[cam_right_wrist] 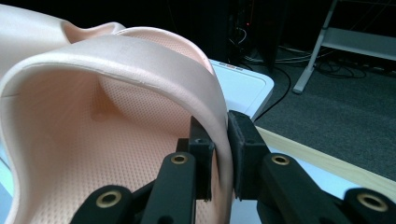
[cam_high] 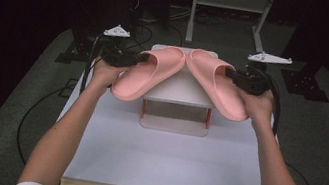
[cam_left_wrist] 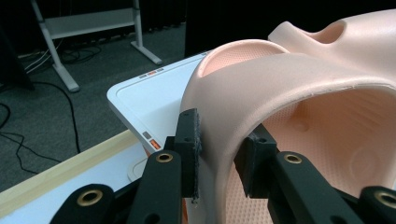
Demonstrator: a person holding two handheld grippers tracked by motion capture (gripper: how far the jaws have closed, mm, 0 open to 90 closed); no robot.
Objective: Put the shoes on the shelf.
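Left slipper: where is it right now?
In the high view the left slipper is held by the left gripper over the white stand's left side, its toe meeting the right slipper at the far edge.

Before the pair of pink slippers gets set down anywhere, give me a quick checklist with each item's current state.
1. Left claw clamped on the left slipper strap: ok.
2. Right claw clamped on the right slipper strap: ok.
3. Toes of the two slippers meeting above the small white rack: ok.
4. Slippers level: not ok, both slope down toward the person.
5. Slippers resting on the rack top: cannot tell.
6. White table in front of the rack free: ok.
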